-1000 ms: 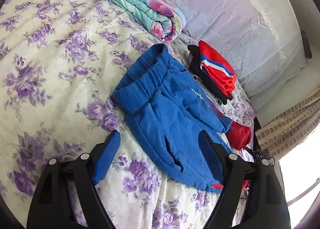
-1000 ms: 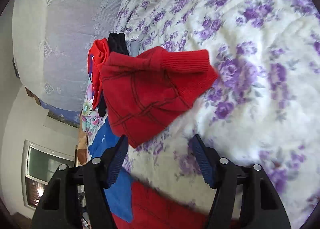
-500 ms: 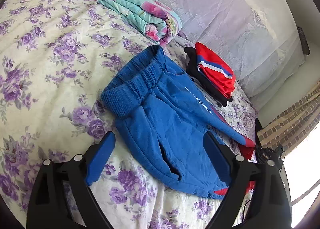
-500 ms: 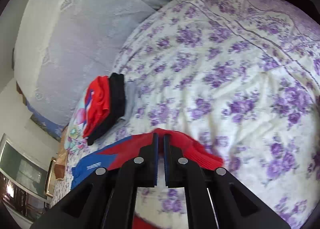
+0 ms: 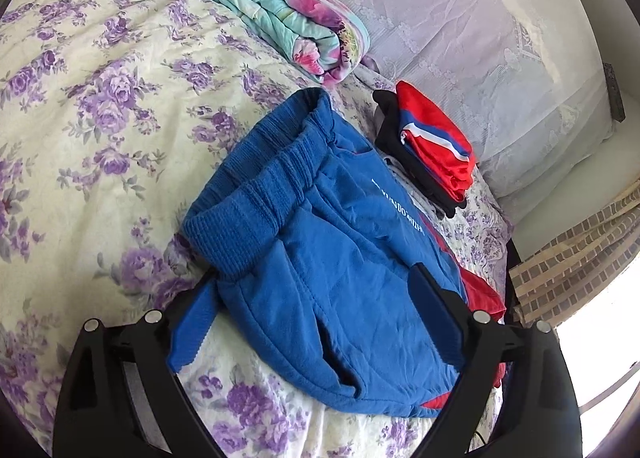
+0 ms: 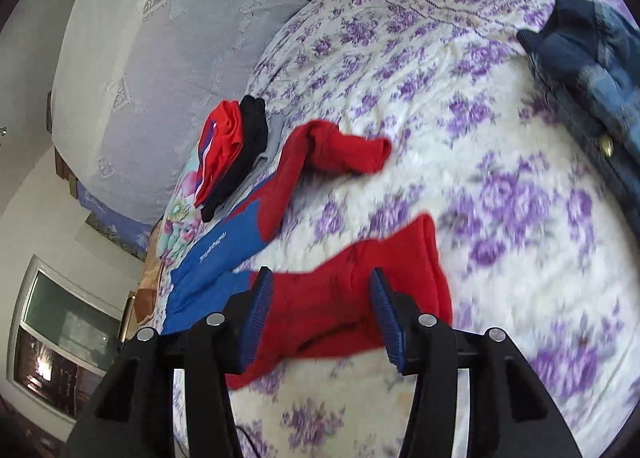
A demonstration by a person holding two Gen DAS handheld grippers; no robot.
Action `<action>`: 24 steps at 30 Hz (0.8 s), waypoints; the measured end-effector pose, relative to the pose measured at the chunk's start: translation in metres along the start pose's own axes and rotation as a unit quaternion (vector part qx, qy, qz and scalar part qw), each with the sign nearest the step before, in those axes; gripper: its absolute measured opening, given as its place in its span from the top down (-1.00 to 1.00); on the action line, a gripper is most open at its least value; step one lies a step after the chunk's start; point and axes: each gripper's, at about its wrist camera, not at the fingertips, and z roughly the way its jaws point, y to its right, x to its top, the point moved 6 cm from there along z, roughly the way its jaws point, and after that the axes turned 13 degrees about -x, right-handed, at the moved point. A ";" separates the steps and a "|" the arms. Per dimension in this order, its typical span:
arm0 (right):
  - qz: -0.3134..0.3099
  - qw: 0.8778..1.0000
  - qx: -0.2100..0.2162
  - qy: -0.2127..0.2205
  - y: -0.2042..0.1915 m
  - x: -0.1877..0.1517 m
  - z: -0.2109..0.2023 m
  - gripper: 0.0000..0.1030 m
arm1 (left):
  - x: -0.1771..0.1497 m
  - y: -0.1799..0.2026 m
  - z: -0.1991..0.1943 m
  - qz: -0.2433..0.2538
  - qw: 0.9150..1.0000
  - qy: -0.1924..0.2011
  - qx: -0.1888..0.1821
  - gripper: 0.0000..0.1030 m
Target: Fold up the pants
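Note:
Blue pants (image 5: 328,258) with red lower legs lie on the flowered bedsheet (image 5: 100,118), elastic waistband toward the left. My left gripper (image 5: 316,298) is open wide and hovers over the hip part, its fingers straddling the cloth. In the right wrist view the blue upper part (image 6: 216,250) runs into two red legs. The far leg (image 6: 332,146) lies stretched with a bent cuff. The near red leg (image 6: 352,290) lies between the jaws of my right gripper (image 6: 320,278), which are opening; the pads stand apart from the cloth.
A folded floral quilt (image 5: 280,18) and a stack of folded red and black clothes (image 5: 432,150) lie beyond the pants, before a lavender lace pillow (image 5: 480,18). A dark denim garment (image 6: 592,78) lies at the right of the bed. A curtain (image 5: 580,266) hangs past the bed's edge.
My right gripper shut on the bunched red leg, drew it out along the bed, and now its jaws have parted. My left gripper has moved closer over the pants' hip.

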 end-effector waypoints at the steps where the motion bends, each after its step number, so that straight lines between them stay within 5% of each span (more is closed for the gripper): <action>1: 0.008 1.000 0.006 -0.013 0.002 -0.012 -0.001 0.01 | 0.002 -0.001 0.001 -0.002 1.000 0.002 -0.001 -0.70; 5: 0.037 0.998 0.025 -0.043 0.008 -0.047 -0.005 0.01 | 0.004 -0.004 -0.001 -0.006 1.000 0.011 0.001 -0.48; 14: 0.068 0.994 0.061 -0.053 -0.005 -0.052 0.014 0.03 | 0.003 -0.011 -0.014 -0.035 0.999 0.022 -0.031 0.66; 17: 0.083 0.989 0.108 -0.057 -0.022 -0.041 0.020 0.02 | 0.002 -0.010 -0.016 -0.031 0.999 0.022 -0.029 0.65; 24: 0.093 0.991 0.072 -0.067 -0.019 -0.032 0.035 0.13 | 0.000 -0.018 -0.010 -0.033 0.999 0.015 -0.024 0.65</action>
